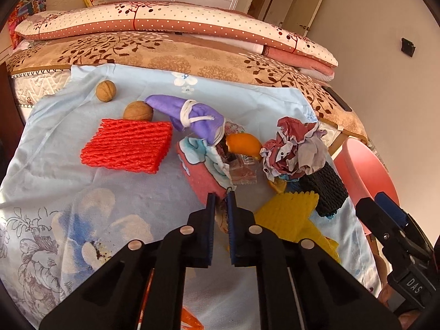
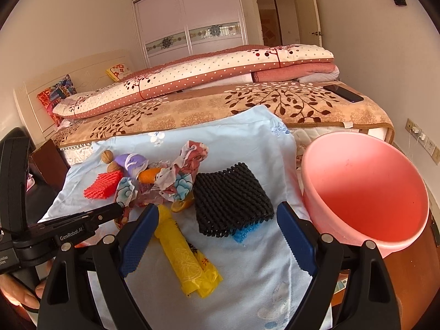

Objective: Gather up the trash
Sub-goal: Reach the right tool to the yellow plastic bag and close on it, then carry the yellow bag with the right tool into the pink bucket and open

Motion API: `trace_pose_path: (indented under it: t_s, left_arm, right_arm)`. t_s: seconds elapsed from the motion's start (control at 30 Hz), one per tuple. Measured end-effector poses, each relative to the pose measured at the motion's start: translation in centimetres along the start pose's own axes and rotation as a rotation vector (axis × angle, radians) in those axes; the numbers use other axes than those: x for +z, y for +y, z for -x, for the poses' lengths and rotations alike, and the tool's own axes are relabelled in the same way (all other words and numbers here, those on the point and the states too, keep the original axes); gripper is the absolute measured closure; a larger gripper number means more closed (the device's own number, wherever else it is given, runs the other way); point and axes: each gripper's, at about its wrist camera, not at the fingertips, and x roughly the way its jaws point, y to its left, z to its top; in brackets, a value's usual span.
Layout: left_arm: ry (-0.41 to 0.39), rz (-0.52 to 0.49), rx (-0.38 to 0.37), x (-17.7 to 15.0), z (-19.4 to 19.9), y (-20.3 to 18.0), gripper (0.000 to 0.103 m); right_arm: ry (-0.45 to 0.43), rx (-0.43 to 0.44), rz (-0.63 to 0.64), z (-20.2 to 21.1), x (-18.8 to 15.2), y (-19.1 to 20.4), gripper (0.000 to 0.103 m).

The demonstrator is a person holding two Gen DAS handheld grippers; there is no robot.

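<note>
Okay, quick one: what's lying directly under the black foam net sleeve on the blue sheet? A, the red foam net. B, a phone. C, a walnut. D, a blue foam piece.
D: a bright blue foam piece pokes out from beneath the near edge of the black foam net sleeve, seen from the right wrist.

a bedroom in a home: a wide bed (image 2: 316,110) under a leaf-patterned brown blanket (image 2: 220,110), with a folded dotted quilt (image 2: 192,74) stacked on it and bright pillows (image 2: 56,93) at the pale headboard (image 2: 82,68). behind stands a sliding-door wardrobe (image 2: 189,16) with a floral band, beside a wooden door (image 2: 280,19), and wall sockets (image 2: 423,140) to the right
</note>
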Motion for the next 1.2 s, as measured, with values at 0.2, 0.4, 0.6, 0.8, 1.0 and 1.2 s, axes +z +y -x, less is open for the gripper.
trace_pose_path:
  t_s: [0.2, 0.4, 0.6, 0.8, 1.0, 1.2]
  left_arm:
    - [-0.043, -0.014, -0.041, 0.0, 1.7, 0.2, 0.096]
    - [-0.109, -0.035, -0.060, 0.2, 3.5, -0.3, 0.096]
    - [-0.146, -0.048, -0.064, 0.2, 4.7, -0.5, 0.096]
    - [-0.167, -0.044, -0.065, 0.3, 5.3, -0.5, 0.096]
    - [-0.201, -0.075, -0.063, 0.5, 6.0, -1.5, 0.096]
    - [-0.217, -0.111, -0.076, 0.7, 6.2, -3.1, 0.096]
  right_arm:
    - [0.065, 0.047, 0.041, -0.1, -1.0, 1.6, 0.024]
    - [0.172, 0.060, 0.070, -1.7, -2.4, 2.6, 0.033]
    - [0.258, 0.054, 0.062, -3.1, -3.5, 2.6, 0.067]
    - [0.224, 0.097, 0.066, -2.0, -2.8, 2.4, 0.092]
    - [0.139, 0.129, 0.050, 0.4, -1.9, 2.1, 0.096]
    - [0.043, 0.123, 0.003, 2.7, -0.4, 0.7, 0.096]
